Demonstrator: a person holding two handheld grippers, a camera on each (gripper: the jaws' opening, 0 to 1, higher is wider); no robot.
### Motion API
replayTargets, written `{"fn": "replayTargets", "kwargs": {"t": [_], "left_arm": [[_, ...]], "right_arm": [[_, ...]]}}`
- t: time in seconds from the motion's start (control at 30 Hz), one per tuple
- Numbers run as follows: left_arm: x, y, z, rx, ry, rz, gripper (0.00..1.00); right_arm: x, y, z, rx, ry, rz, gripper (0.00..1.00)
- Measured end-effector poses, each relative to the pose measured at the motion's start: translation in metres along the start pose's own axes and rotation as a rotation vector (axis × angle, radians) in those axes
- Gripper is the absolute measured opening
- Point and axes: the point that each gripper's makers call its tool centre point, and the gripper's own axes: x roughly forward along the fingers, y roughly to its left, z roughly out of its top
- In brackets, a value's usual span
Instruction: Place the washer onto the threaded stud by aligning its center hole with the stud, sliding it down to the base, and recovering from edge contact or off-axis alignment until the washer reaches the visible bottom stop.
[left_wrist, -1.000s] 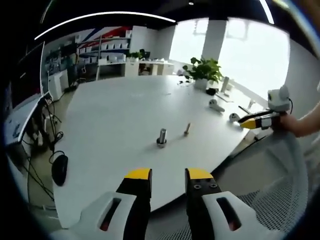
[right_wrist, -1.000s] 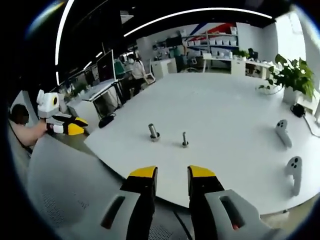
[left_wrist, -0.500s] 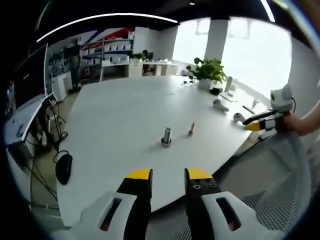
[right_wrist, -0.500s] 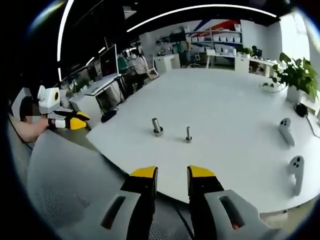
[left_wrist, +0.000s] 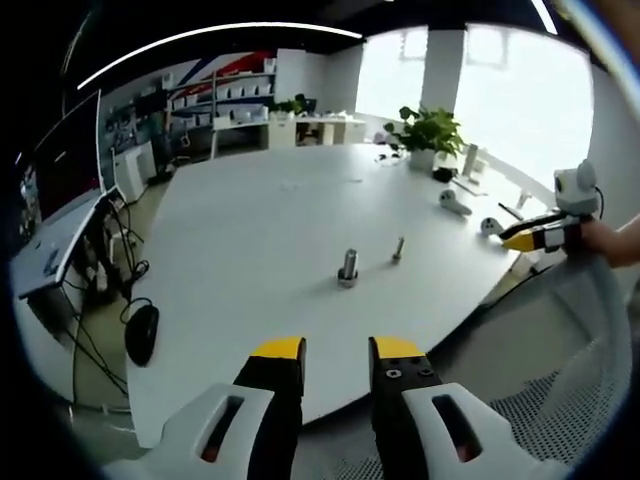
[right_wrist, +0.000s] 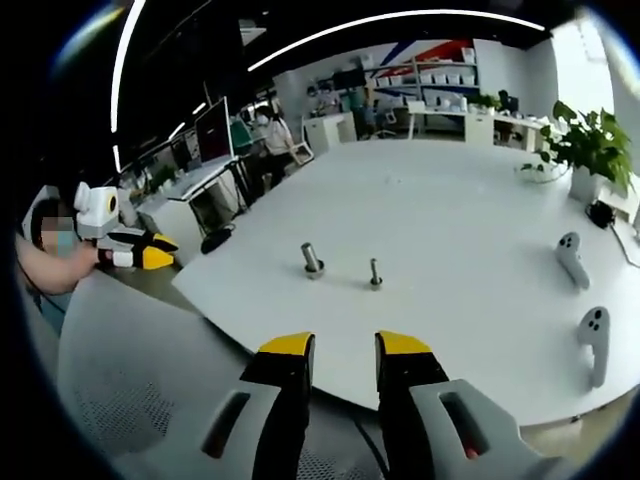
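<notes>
Two small metal parts stand upright near the middle of the white table (left_wrist: 250, 220). One is a thick metal post (left_wrist: 347, 268) with a wider ring at its foot, perhaps the washer; too small to tell. The other is a thin threaded stud (left_wrist: 398, 250) just right of it. The right gripper view shows the same post (right_wrist: 313, 262) and stud (right_wrist: 374, 273). My left gripper (left_wrist: 337, 350) is open and empty, short of the table's near edge. My right gripper (right_wrist: 345, 345) is likewise open and empty, back from the edge. Each gripper appears in the other's view: right gripper (left_wrist: 540, 235), left gripper (right_wrist: 135, 250).
Two white hand controllers (right_wrist: 572, 262) (right_wrist: 592, 345) lie on the table's right side, and a potted plant (right_wrist: 585, 150) stands behind them. A mesh chair back (right_wrist: 130, 380) sits between my grippers and the table edge. A black mouse (left_wrist: 142, 333) lies on a lower desk.
Both cameras drifted a little, so the post and stud sit slightly further right in the left gripper view. Both pairs of jaws kept the same gap. The parts on the table have not moved.
</notes>
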Motion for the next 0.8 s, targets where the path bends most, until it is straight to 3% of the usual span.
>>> {"fn": "replayTargets", "kwargs": {"t": [0.8], "left_arm": [[0.000, 0.009, -0.007, 0.018, 0.036, 0.036, 0.23]], "right_arm": [[0.002, 0.007, 0.006, 0.008, -0.018, 0.030, 0.26]]}}
